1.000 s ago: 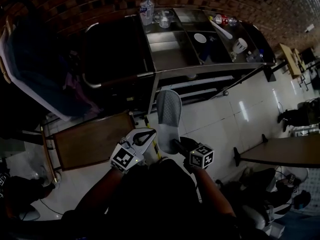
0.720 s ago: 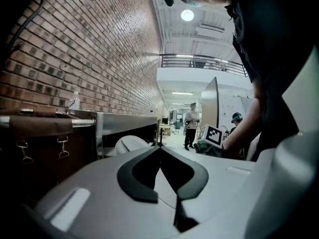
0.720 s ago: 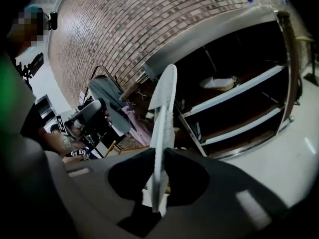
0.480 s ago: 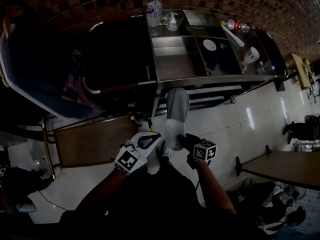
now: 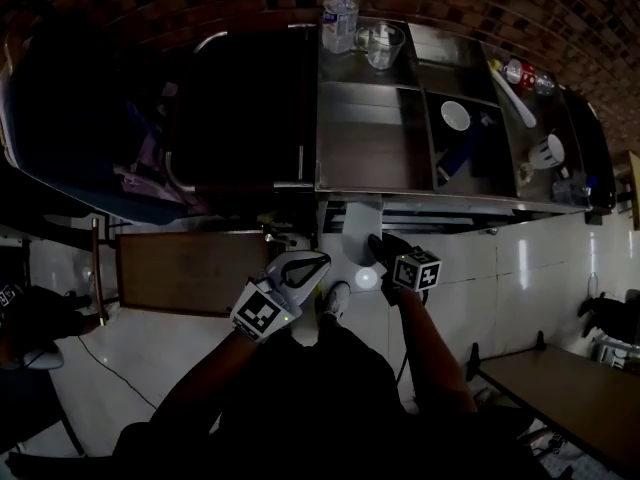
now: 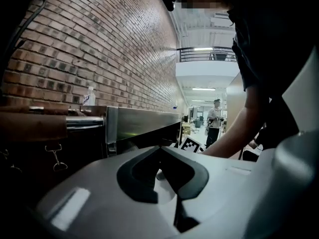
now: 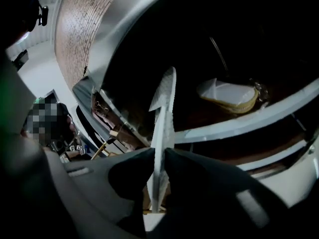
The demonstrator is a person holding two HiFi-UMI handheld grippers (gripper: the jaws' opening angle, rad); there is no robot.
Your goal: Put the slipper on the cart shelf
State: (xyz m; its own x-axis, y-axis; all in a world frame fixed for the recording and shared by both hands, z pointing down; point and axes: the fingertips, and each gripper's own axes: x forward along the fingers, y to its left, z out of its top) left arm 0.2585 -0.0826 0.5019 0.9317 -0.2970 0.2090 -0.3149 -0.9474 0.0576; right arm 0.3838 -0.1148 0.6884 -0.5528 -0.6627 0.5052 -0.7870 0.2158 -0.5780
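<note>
**A:** Where is the slipper?

**B:** The slipper (image 5: 359, 230) is off the floor, held by the right gripper (image 7: 159, 154). In the right gripper view it stands edge-on between the jaws. They are narrow and press on it from both sides.

**A:** And where is it against the cart?

**B:** In the head view its far end reaches under the near edge of the steel top of the cart (image 5: 365, 153). Its near end hangs out over the white floor tiles (image 5: 520, 258). The right gripper view shows its tip before the dark opening above a shelf (image 7: 271, 113). I cannot tell whether it touches anything there.

**A:** What about the left gripper?

**B:** The left gripper (image 6: 160, 149) is just left of the slipper, near it but apart. Its jaws meet tip to tip with nothing between them.

**A:** Is anything on the cart?

**B:** A clear bottle (image 5: 341, 6) and a glass vessel (image 5: 383, 44) stand at the far edge. A small white bowl (image 5: 455, 115) sits in a compartment to the right. A pale thing with a tan rim (image 7: 228, 96) lies inside the cart, but I cannot say what it is.
</note>
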